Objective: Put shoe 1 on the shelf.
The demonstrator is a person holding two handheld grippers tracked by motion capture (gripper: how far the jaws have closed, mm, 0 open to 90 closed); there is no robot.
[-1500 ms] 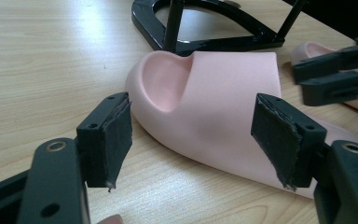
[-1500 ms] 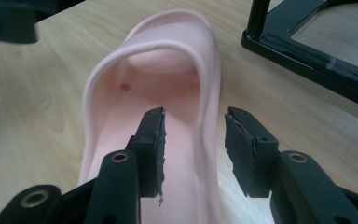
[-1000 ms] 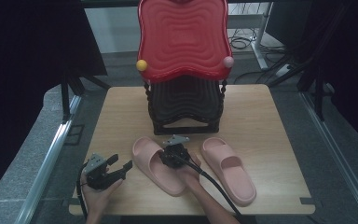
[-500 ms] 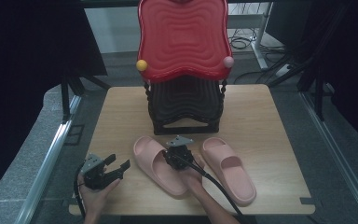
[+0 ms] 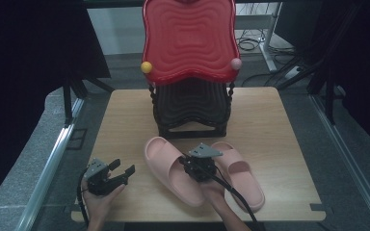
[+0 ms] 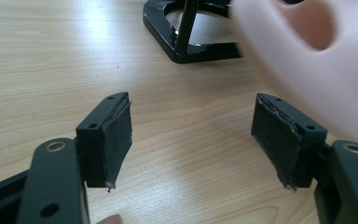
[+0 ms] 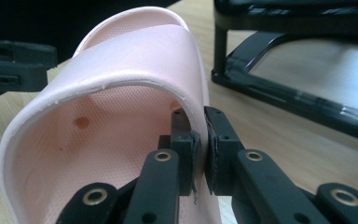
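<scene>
Right gripper fingers clamped on the strap edge of the left slipper, which lies on the counter, long axis running toward the rack. Left gripper fingers apart, empty, slipper just to its right. The right hand is the nearer; the other slipper lies beside it.

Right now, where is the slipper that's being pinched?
In the high view, the left pink slipper lies front-centre on the table, before the black stool, its strap pinched by the right gripper.

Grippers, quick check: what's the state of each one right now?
Left gripper: open, holding nothing.
Right gripper: jaws closed on the strap of the left pink slipper.
</scene>
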